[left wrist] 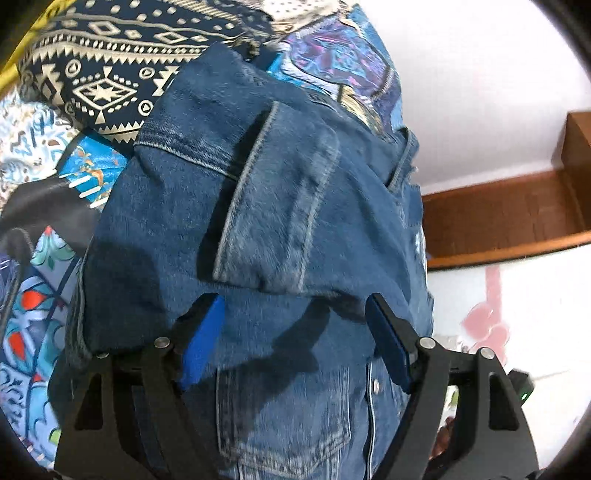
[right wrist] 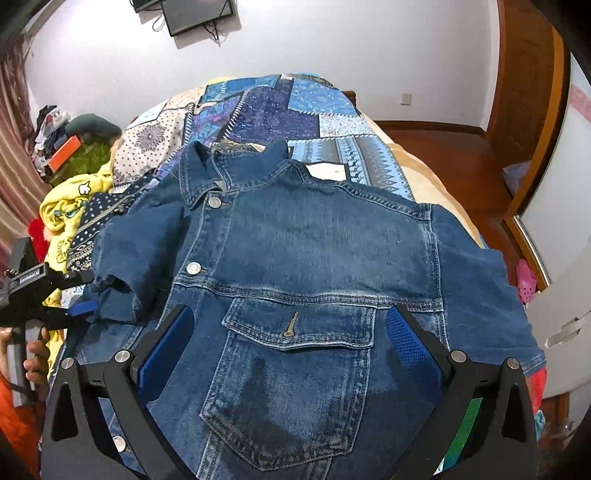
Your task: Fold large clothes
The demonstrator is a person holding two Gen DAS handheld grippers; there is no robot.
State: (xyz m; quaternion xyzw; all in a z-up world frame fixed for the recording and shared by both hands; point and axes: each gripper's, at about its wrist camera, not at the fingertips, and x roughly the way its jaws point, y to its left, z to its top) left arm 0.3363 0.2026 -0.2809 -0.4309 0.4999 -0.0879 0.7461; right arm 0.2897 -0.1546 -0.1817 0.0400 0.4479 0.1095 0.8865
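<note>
A blue denim jacket [right wrist: 314, 243] lies front up on a patchwork bedspread [right wrist: 280, 107], collar at the far end, buttons closed. Its left sleeve [left wrist: 273, 199] is folded in over the body, cuff showing in the left wrist view. My left gripper [left wrist: 293, 310] is open, hovering just above the denim [left wrist: 258, 166] near that sleeve; it also shows at the left edge of the right wrist view [right wrist: 79, 291]. My right gripper [right wrist: 290, 317] is open, its blue pads [right wrist: 410, 347] on either side of the chest pocket [right wrist: 295, 369], holding nothing.
A yellow garment [right wrist: 70, 206] and a dark patterned cloth [left wrist: 103, 74] lie piled at the bed's left. Brown wooden floor and skirting [left wrist: 498, 221] and a white wardrobe door [right wrist: 554, 206] are on the right. A screen [right wrist: 199, 13] hangs on the far wall.
</note>
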